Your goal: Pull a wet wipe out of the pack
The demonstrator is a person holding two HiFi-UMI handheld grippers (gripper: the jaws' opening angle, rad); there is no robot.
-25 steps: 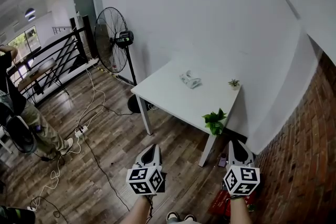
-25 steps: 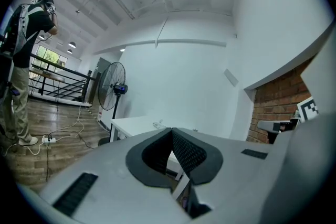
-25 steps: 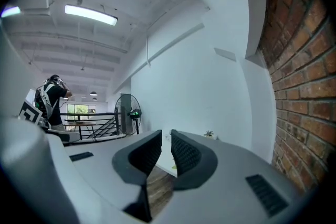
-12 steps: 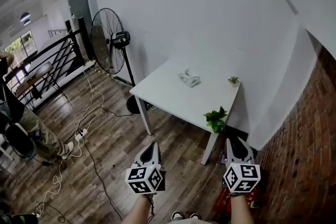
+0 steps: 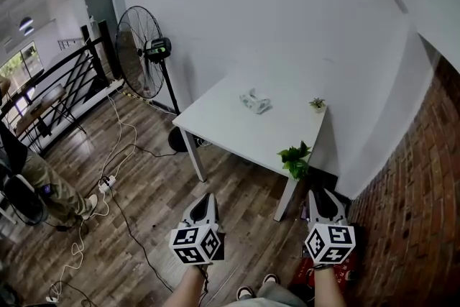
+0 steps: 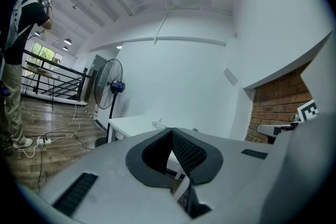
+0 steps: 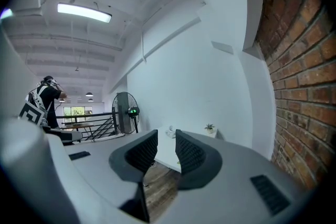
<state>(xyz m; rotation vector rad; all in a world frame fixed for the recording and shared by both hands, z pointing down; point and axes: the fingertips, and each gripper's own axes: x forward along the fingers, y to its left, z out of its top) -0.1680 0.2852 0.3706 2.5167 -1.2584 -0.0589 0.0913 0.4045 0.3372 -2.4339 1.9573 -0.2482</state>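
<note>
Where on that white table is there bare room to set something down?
The table is mostly bare. The near-left part, from the corner by the fan up to the wipe pack, is free; so is the strip between the pack and the leafy plant at the near right corner. Tightest is the far right corner, beside the small potted plant.

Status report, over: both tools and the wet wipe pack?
Left tool shut, empty; right tool open, empty. White wet wipe pack untouched on white table, far ahead. Leafy green plant beside near table leg.
</note>
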